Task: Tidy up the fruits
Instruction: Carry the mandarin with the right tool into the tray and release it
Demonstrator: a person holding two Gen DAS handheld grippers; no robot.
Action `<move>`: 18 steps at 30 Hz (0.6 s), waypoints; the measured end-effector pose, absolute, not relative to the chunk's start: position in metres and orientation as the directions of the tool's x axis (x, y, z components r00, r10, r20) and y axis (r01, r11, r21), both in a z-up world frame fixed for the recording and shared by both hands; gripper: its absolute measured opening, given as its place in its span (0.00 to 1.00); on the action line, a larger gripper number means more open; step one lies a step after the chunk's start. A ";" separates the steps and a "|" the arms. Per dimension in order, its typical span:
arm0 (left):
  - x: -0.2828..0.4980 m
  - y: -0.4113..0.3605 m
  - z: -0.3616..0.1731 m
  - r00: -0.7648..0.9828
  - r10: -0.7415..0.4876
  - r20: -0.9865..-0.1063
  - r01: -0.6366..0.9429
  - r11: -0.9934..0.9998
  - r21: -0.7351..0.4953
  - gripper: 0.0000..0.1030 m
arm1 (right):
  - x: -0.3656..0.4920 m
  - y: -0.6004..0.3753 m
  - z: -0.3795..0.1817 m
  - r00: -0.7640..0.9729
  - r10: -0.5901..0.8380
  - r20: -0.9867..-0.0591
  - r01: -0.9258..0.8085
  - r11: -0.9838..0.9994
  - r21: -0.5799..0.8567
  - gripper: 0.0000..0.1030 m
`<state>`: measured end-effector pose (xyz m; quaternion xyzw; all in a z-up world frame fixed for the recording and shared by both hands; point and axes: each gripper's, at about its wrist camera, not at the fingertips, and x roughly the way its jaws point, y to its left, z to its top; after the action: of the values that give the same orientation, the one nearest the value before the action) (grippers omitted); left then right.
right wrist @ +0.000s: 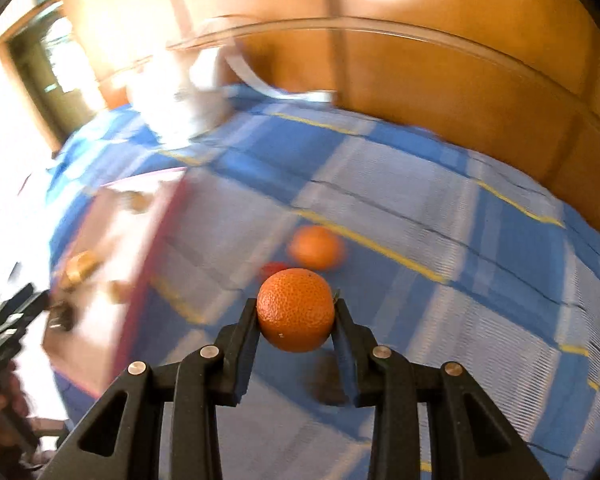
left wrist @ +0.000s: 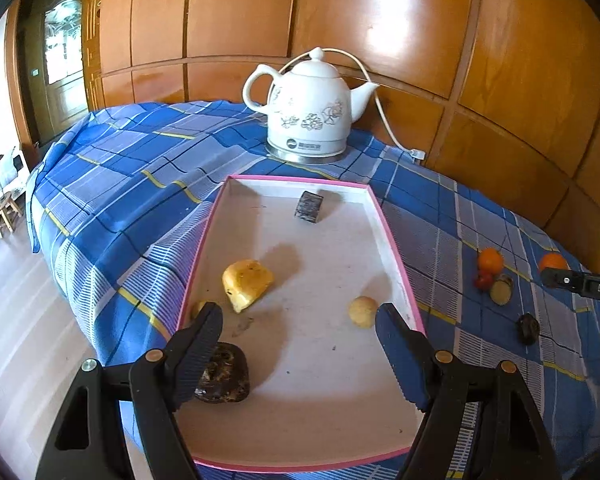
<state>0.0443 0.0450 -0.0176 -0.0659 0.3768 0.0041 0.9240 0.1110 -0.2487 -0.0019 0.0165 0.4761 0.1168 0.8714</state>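
My right gripper (right wrist: 296, 312) is shut on an orange (right wrist: 295, 309) and holds it above the blue checked cloth; it also shows at the right edge of the left wrist view (left wrist: 556, 276). A second orange (right wrist: 317, 247) and a small red fruit (right wrist: 272, 269) lie on the cloth beyond it. My left gripper (left wrist: 300, 316) is open and empty over the pink-rimmed white tray (left wrist: 396, 236). In the tray lie a yellow fruit piece (left wrist: 246, 284), a small round yellowish fruit (left wrist: 362, 311), a dark block (left wrist: 309, 206) and a dark lump (left wrist: 224, 374).
A white ceramic kettle (left wrist: 310, 110) stands behind the tray with its cord trailing right. On the cloth to the right lie an orange (left wrist: 490, 260), a red fruit (left wrist: 483, 280), a sliced piece (left wrist: 501, 290) and a dark fruit (left wrist: 527, 327). A wooden wall stands behind.
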 end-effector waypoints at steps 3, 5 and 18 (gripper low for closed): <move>0.043 0.052 -0.018 0.719 -0.037 -0.694 -0.069 0.990 -0.124 0.77 | 0.118 -0.196 -0.002 0.479 0.308 -0.822 -0.286 0.940 0.185 0.34; 0.042 0.057 -0.019 0.719 -0.032 -0.694 -0.080 0.989 -0.128 0.77 | 0.124 -0.166 -0.005 0.457 0.346 -0.820 -0.331 0.921 0.204 0.34; 0.041 0.076 -0.029 0.704 -0.038 -0.709 -0.109 0.981 -0.160 0.77 | 0.186 -0.072 -0.046 0.365 0.389 -0.846 -0.335 0.902 0.271 0.35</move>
<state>0.0410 0.0759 -0.0288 -0.0954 0.3844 0.0194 0.9180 0.1861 -0.0716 -0.0460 0.0262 0.5192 0.2194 0.8256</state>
